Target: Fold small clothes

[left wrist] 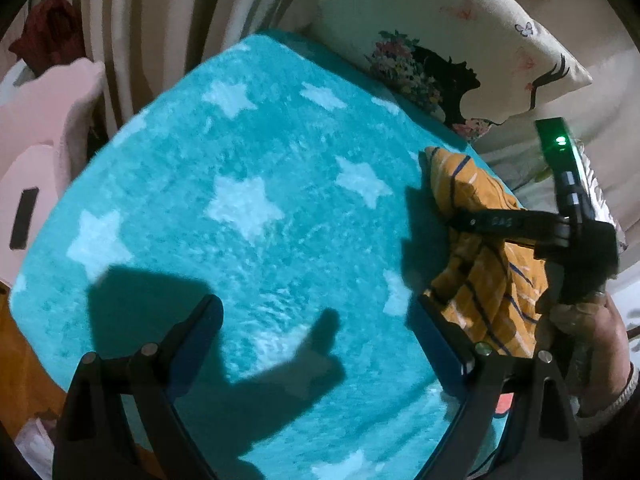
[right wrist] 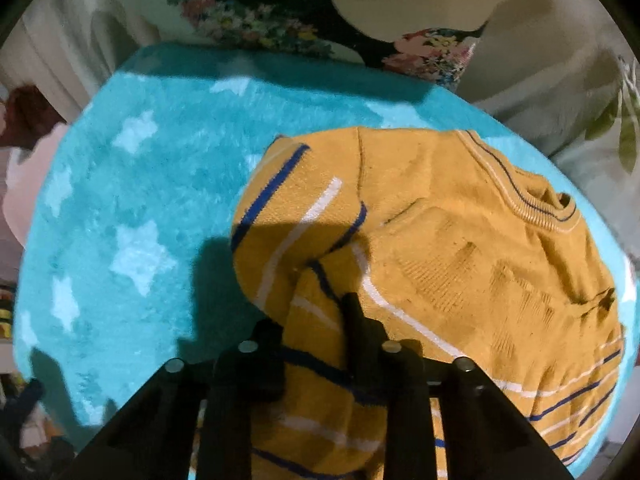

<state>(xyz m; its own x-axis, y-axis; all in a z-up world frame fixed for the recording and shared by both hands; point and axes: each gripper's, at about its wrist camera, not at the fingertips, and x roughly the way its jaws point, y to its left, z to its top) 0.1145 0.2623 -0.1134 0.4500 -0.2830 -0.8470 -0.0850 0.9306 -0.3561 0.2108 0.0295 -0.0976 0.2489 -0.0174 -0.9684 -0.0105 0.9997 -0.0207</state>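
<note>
Currently the right gripper (right wrist: 316, 320) has its two black fingers (right wrist: 356, 320) pinched on a raised fold of the mustard-yellow knit sweater with blue and white stripes (right wrist: 460, 240); the fabric bunches up between the pads. Seen from the left wrist camera, the same right gripper (left wrist: 460, 220) lies across the sweater (left wrist: 492, 280), with a green light lit on its body and a person's hand (left wrist: 588, 332) wrapped around its handle.

Left gripper (left wrist: 320, 328) has its jaws spread wide, nothing between them, hanging over bare blanket; its right finger (left wrist: 436, 332) sits just beside the sweater's lower edge, contact unclear.

Sweater lies crumpled at the right side of the turquoise fluffy blanket with pale star shapes (left wrist: 248, 200), ribbed collar toward the far right in the right wrist view, striped hem nearest the camera.

Beyond the blanket: a cream pillow printed with a black silhouette and flowers (left wrist: 440, 60), a striped beige curtain (left wrist: 160, 20) at top left, a pale pink cushion (left wrist: 52, 128) at far left.
</note>
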